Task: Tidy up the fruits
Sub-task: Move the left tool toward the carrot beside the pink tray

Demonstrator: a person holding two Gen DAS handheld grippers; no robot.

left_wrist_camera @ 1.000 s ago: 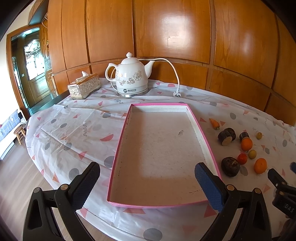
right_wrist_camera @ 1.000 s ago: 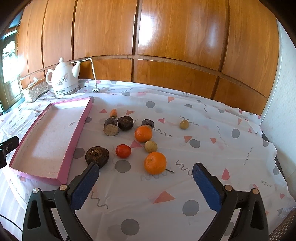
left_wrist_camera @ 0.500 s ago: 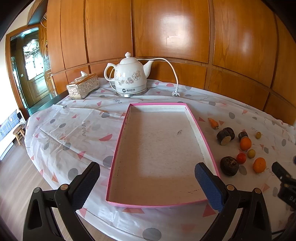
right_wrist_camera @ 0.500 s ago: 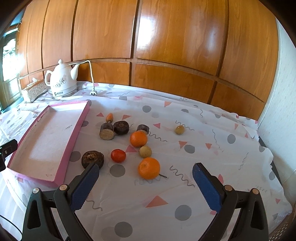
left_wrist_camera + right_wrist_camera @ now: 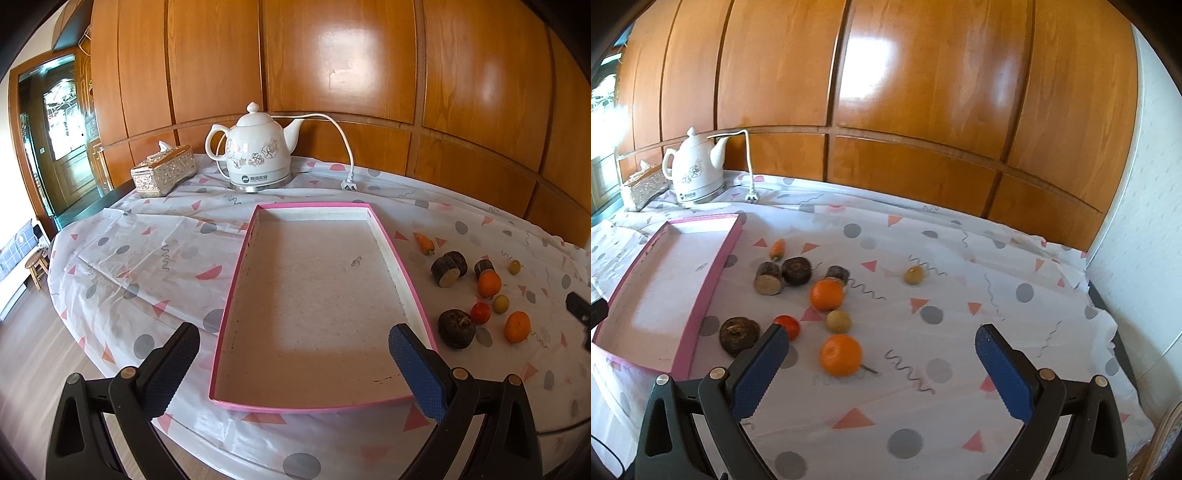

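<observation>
Meanwhile I held my left hand-held gripper (image 5: 293, 363) wide open and empty over the bare pink tray (image 5: 236, 284). My right hand-held gripper (image 5: 881, 363) gaped equally wide, gripping nothing, above the fruits on the tabletop (image 5: 960, 369): two oranges (image 5: 840, 354), one red tomato (image 5: 788, 326), two small yellowish fruits (image 5: 839, 320), one small carrot (image 5: 777, 249) and four dark brown pieces (image 5: 738, 335).

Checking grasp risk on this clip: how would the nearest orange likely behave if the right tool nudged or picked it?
The nearest orange looks round, so it would probably roll across the tablecloth. Its smooth rind may slip unless the right tool closes centrally.
</observation>
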